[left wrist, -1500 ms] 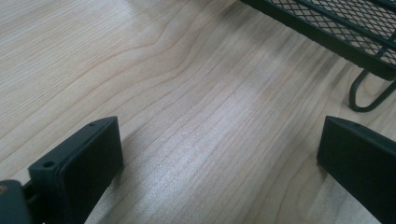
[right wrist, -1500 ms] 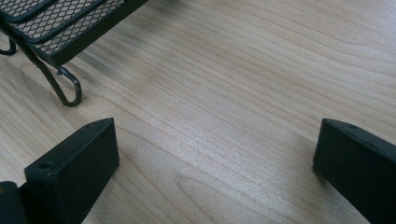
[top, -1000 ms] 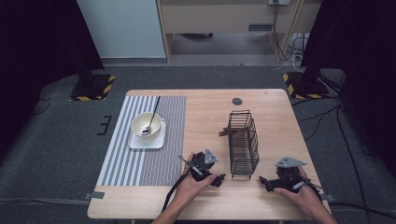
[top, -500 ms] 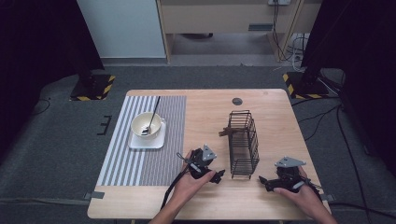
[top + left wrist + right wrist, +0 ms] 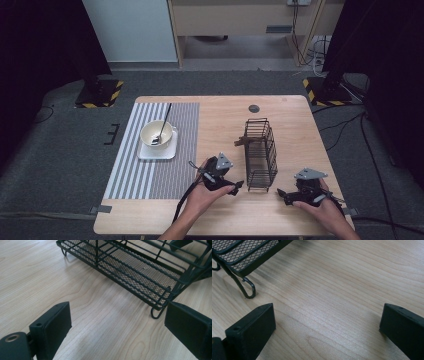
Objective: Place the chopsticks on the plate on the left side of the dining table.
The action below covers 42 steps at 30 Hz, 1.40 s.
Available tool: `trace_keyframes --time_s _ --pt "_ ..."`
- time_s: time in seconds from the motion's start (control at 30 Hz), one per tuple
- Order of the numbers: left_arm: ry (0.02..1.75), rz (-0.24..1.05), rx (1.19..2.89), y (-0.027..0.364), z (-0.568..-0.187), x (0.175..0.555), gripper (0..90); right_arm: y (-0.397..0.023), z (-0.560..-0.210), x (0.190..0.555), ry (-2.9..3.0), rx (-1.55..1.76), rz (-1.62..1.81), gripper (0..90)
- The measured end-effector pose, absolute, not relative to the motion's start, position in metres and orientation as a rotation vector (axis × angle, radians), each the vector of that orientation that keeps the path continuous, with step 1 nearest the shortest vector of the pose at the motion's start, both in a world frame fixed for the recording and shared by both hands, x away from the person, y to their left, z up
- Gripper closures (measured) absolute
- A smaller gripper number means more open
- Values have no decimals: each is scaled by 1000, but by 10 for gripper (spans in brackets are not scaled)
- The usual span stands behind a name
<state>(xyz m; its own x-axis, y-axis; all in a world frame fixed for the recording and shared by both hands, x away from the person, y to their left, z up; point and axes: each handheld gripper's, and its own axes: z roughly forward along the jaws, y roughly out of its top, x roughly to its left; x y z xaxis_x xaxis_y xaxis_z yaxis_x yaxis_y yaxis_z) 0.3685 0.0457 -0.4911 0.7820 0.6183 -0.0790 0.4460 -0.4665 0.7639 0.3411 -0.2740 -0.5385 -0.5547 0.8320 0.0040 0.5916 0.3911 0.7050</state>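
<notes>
A black wire basket (image 5: 261, 152) stands on the wooden table (image 5: 220, 120), right of centre. My left gripper (image 5: 238, 187) rests low on the table just left of the basket's near end, open, with nothing between its jaws. In the left gripper view the basket's mesh floor (image 5: 140, 270) and a wire foot (image 5: 156, 313) lie just ahead of the jaws. My right gripper (image 5: 280, 193) sits right of the basket near the front edge, open and empty. The right gripper view shows a basket corner (image 5: 242, 257) at upper left.
A grey striped placemat (image 5: 150, 165) covers the table's left part. On it a white square plate (image 5: 167, 151) holds a cream bowl (image 5: 157, 134) with a spoon (image 5: 164, 122) in it. A small dark disc (image 5: 254, 108) lies near the far edge.
My left gripper has shifted a little right, closer to the basket's near end. The right gripper has stayed almost still.
</notes>
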Motion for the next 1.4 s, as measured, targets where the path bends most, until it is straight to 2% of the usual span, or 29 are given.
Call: trace_keyframes --time_s 0.33,0.57,0.73,1.23,1.37,1.4 --pt "821 246 2110 52 -482 371 119 -274 -538 341 2304 1235 953 2" --pt "803 235 2102 56 -474 375 103 -274 -538 341 2306 1234 954 2" --pt "753 244 2092 56 -452 377 170 -274 -538 340 2306 1236 955 2" --pt "754 253 2048 63 -430 385 138 -274 -538 339 2306 1242 956 2" --pt "758 252 2053 63 -428 389 166 -275 -538 339 2309 1240 958 2" --pt "754 256 2058 62 -426 389 200 -275 -538 339 2309 1241 958 2"
